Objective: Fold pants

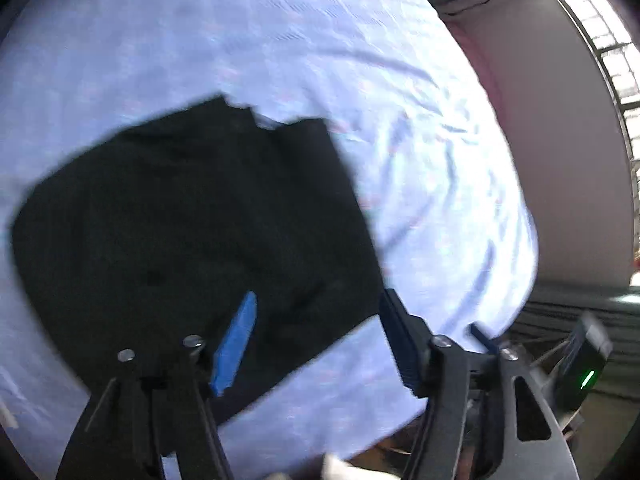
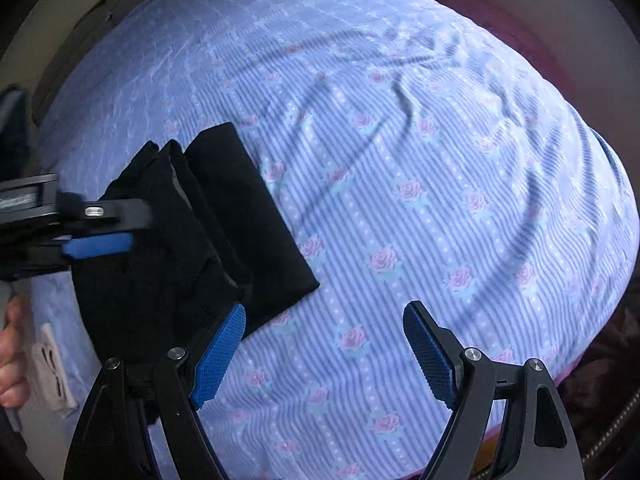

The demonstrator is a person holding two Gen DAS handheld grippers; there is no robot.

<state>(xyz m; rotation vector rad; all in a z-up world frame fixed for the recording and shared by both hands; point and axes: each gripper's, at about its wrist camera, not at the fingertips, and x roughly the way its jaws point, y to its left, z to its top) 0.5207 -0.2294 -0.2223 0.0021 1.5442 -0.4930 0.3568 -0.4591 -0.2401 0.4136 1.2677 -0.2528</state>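
Observation:
The black pants point(image 1: 192, 232) lie folded into a compact block on a blue flowered bedsheet point(image 1: 280, 40). In the right wrist view the pants point(image 2: 224, 224) sit at the left in stacked layers. My left gripper point(image 1: 316, 308) is open above the pants' near right edge, holding nothing. It also shows in the right wrist view point(image 2: 100, 236), reaching in from the left over the pants. My right gripper point(image 2: 324, 320) is open and empty over the sheet point(image 2: 440, 160), just right of the pants' near corner.
The bed fills both views, its sheet wrinkled at the right. A pale wall point(image 1: 568, 160) and a window point(image 1: 612, 40) lie beyond the bed's right side. A person's hand point(image 2: 12, 352) shows at the left edge.

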